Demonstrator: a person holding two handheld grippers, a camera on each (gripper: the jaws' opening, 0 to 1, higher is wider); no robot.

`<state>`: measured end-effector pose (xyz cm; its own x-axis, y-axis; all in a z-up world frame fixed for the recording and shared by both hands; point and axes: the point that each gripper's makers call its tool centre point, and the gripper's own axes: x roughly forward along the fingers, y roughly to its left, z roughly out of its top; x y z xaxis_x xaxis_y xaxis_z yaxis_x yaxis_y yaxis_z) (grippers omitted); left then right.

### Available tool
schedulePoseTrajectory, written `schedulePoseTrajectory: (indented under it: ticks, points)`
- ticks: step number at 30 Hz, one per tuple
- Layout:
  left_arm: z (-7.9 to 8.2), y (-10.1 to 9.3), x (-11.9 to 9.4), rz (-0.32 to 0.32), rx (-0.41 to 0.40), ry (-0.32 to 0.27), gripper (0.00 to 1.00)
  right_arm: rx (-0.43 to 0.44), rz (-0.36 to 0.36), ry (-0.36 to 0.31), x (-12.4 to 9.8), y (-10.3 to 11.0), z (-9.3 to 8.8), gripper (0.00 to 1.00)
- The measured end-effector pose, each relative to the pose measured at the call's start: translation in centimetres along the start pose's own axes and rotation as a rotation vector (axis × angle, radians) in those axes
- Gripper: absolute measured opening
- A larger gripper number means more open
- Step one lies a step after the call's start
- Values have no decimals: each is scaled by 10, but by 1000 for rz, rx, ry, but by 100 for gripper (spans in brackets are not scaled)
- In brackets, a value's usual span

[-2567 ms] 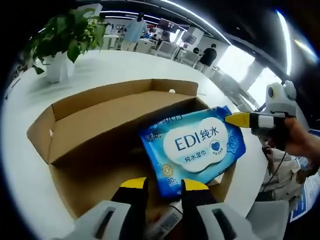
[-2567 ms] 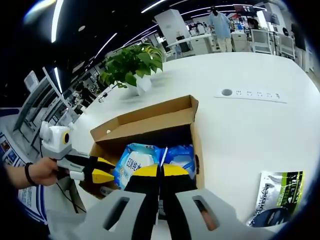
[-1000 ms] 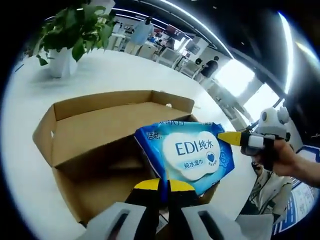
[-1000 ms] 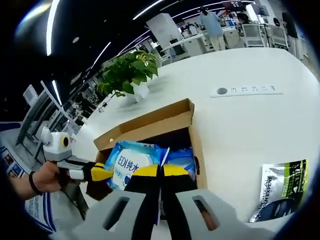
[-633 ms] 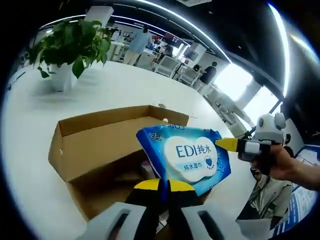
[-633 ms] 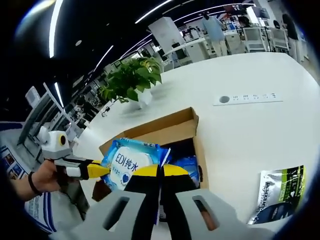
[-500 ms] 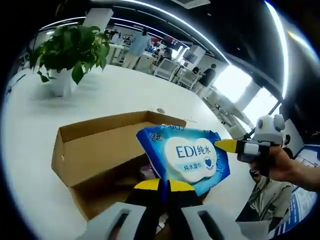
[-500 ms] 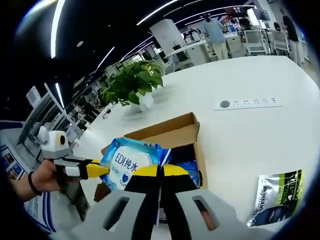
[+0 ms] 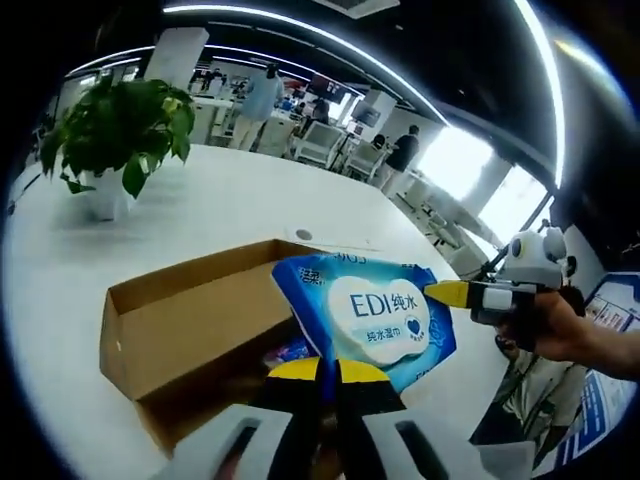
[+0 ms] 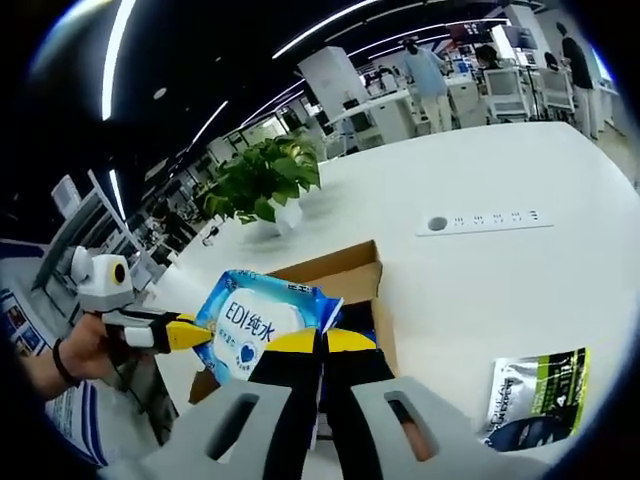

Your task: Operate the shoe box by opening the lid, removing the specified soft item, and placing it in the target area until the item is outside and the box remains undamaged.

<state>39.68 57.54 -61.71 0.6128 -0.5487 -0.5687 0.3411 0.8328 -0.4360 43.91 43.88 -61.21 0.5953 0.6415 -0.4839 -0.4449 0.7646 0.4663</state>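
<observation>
A blue wet-wipes pack with a white label hangs in the air above the open cardboard shoe box. My left gripper is shut on the pack's lower edge. My right gripper comes in from the right, held by a hand, and pinches the pack's side edge. In the right gripper view the pack sits between my shut right gripper and the left gripper, over the box. Another blue item lies inside the box.
The box stands on a large white table. A potted green plant stands behind it. A socket panel is set in the tabletop, and a dark green pouch lies to the right. People stand far behind.
My left gripper closed on the pack's lower edge. Both grippers then raised the pack up out of the box, which now sits lower and farther off.
</observation>
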Motion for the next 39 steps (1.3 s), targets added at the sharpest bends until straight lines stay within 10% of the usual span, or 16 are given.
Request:
schedulePoseTrajectory:
  ticks: [39]
  points:
    - [-37, -158, 102, -203, 190, 181, 3, 199, -200, -116, -148, -135, -50, 0]
